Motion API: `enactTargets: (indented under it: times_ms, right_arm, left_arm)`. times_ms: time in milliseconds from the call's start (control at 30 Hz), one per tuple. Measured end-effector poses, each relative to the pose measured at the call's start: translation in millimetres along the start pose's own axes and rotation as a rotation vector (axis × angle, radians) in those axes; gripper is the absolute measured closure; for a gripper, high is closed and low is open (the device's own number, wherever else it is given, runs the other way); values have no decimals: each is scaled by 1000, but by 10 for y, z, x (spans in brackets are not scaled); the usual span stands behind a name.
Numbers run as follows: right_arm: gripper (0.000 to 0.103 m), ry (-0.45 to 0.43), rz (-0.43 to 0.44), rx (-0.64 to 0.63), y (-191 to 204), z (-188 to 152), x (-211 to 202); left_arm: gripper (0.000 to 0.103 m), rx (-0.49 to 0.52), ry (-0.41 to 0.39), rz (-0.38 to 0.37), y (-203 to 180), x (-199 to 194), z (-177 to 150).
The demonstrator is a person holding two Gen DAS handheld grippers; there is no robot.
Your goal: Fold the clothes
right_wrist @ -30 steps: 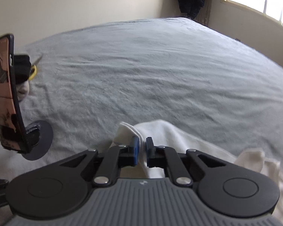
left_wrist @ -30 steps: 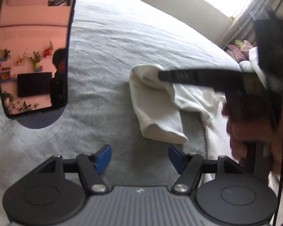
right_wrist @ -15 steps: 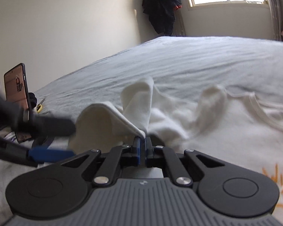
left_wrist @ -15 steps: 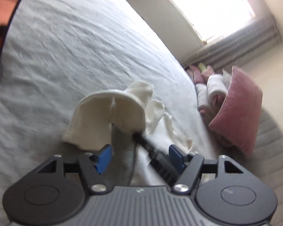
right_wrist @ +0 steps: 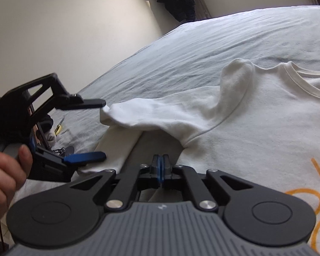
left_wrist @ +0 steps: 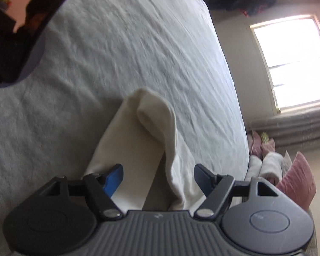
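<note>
A soft white cotton shirt (right_wrist: 256,115) with orange print lies rumpled on the wrinkled grey bed (right_wrist: 213,42), filling the right half of the right view. My left tool (left_wrist: 157,177) is opening, its sleeve between the fingers, unpinched. My right tool (right_wrist: 160,166) is closed, empty. Upper bed stays bare.

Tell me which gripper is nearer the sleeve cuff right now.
Left. The left gripper, jaws opening, brackets the sleeve cuff. The right gripper, shut, sits back by the armpit.
</note>
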State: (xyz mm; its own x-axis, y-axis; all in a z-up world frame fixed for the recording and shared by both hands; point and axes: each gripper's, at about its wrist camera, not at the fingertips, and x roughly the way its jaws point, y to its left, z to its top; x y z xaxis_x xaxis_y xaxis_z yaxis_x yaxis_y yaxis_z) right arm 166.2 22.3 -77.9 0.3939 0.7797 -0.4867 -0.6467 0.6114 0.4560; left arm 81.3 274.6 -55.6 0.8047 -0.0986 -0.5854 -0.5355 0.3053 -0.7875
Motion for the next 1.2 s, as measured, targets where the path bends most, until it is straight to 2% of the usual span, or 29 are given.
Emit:
enactTargets:
  times_ms: [167,367,400,467,533,600,667,833,933,1100,1133,1200]
  right_arm:
    - [101,-1,6,11,-36,-14,0]
    - [101,-3,1,11,-83,-36,-62]
    - [102,-3,0,11,-87,-37,-75]
    - [102,-3,-2,9,-88,-37,-78]
    - [102,-3,-3,8,-86,-39,-79]
    - [102,-4,-4,9,-86,-44,-74]
    - [103,-4,-5,9,-85,-49,-69]
    - [103,-5,-4,15,-93,-57,-65]
    - [103,-5,-2,19,-103,-56,-68]
    - [103,-4,1,24,-120,-48,-83]
    - [103,-4,1,24,-124,-47,-86]
    - [103,-3,2,25,-130,-47,-91]
  left_arm:
    - [30,-87,-88,34,-4,55,178]
    - [52,-248,-120,114,-91,314,322]
    - [62,-238,-126,136,-134,338,342]
    - [74,-201,-137,185,-208,388,370]
    - [84,-121,-157,220,-310,415,360]
    - [89,21,-191,239,-486,405,326]
    - [89,209,-248,211,-710,341,249]
    - [89,673,-419,87,-1153,82,-53]
    - [87,888,-525,81,-1278,-40,-250]
    - [87,1073,-726,156,-1292,-128,-358]
    - [87,1093,-731,174,-1293,-150,-339]
    - [85,1072,-675,186,-1290,-189,-266]
